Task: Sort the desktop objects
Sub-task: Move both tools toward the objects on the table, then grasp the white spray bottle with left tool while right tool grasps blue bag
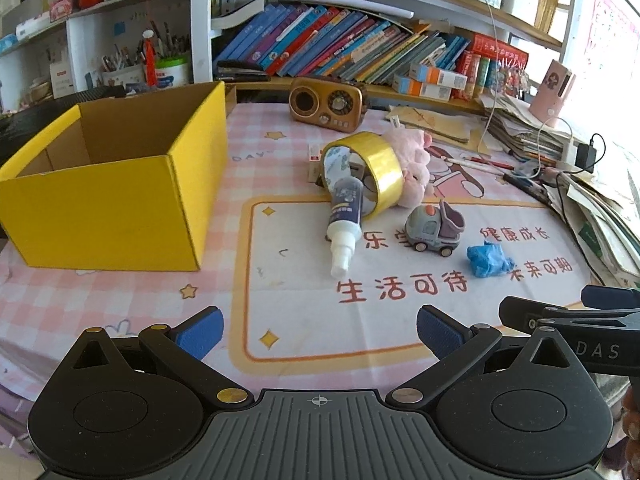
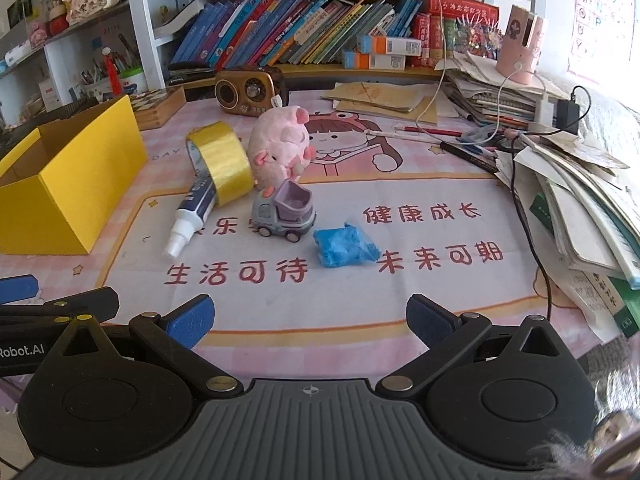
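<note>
An open yellow cardboard box (image 1: 120,196) (image 2: 60,196) stands at the left of the desk mat. In the middle lie a white spray bottle (image 1: 344,224) (image 2: 190,216), a gold tape roll (image 1: 380,168) (image 2: 224,160), a pink plush pig (image 1: 412,160) (image 2: 280,148), a grey toy truck (image 1: 434,228) (image 2: 286,216) and a crumpled blue wad (image 1: 488,260) (image 2: 344,246). My left gripper (image 1: 320,332) is open near the front edge, holding nothing. My right gripper (image 2: 310,320) is also open and holds nothing, just short of the blue wad.
A brown retro radio (image 1: 326,104) (image 2: 250,88) sits at the back under a shelf of books (image 1: 340,44). Stacked papers, pens and cables (image 2: 560,184) crowd the right side. A small box (image 1: 314,162) stands behind the tape roll.
</note>
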A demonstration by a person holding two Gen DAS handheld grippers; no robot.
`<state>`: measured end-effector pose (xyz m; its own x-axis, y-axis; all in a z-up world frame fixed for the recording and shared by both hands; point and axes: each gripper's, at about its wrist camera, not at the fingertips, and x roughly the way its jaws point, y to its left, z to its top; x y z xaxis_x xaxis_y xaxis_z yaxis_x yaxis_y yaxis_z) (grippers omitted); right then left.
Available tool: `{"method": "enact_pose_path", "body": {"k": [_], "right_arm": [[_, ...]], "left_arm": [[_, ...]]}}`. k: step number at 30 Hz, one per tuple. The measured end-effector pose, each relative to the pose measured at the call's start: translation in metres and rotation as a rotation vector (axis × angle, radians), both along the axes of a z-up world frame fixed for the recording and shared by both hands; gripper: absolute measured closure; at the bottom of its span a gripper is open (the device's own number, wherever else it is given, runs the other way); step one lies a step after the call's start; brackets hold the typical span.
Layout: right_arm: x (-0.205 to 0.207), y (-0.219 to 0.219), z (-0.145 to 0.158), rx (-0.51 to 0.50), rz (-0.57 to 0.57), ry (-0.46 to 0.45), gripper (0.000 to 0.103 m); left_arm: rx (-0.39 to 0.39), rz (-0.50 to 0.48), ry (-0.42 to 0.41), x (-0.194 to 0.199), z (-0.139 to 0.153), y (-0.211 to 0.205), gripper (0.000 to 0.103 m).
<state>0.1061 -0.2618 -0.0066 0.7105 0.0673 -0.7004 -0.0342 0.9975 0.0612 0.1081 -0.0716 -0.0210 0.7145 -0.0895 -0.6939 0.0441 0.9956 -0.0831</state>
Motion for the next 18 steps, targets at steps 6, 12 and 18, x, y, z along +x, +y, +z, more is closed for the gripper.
{"method": "enact_pose_path", "body": {"k": [6, 12, 18], "right_arm": [[0.024, -0.011, -0.01, -0.011, 0.042, 0.008, 0.002], [0.049, -0.019, -0.021, -0.004, 0.078, 0.026, 0.006], [0.073, -0.023, -0.032, -0.015, 0.101, 0.052, 0.011]], "left_arm": [[-0.011, 0.017, 0.013, 0.019, -0.007, -0.013, 0.001], [0.011, 0.053, 0.023, 0.04, -0.013, -0.023, 0.002], [0.021, 0.062, 0.041, 0.071, -0.023, -0.029, 0.008]]}}
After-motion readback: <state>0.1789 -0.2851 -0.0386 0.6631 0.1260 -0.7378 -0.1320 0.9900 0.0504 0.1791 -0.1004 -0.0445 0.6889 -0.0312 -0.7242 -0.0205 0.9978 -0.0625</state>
